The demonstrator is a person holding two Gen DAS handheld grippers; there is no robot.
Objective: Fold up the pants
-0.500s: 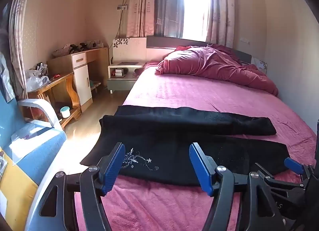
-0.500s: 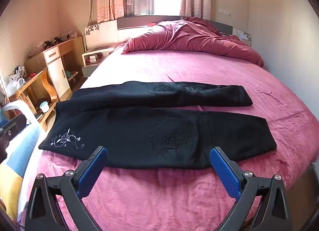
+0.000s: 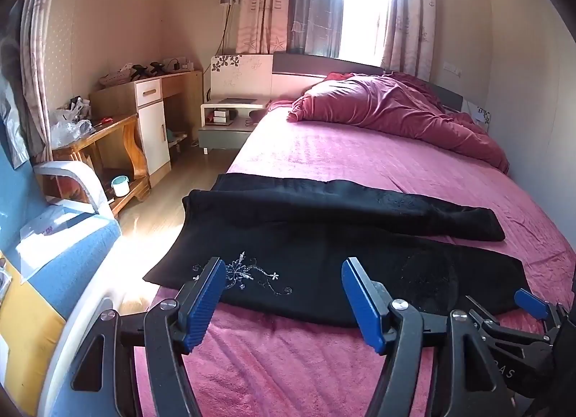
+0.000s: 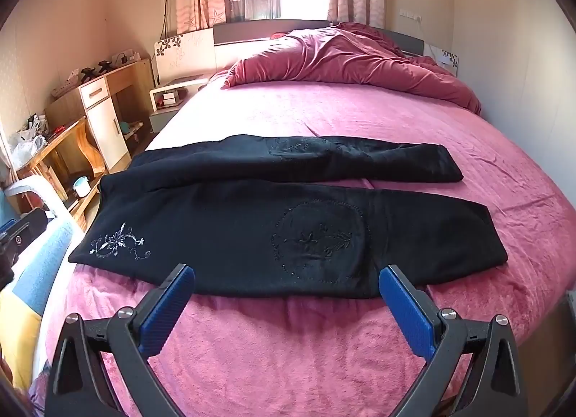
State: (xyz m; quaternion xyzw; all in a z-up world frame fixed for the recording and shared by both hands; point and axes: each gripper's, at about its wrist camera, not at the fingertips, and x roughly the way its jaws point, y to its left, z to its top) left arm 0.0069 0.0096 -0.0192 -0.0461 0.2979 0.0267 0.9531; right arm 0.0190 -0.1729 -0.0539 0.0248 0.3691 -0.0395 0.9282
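1. The black pants lie flat across the pink bed, legs spread side by side, waist at the left edge.
2. We judge the fabric soft, thick and limp; it should sag, so we would pinch the near hem and waist edges.
3. Our left gripper and right gripper hover angled down over the near edge, fingers wide apart, holding nothing.

text: "AS" partly visible | on: black frame of right tongs | other text: none
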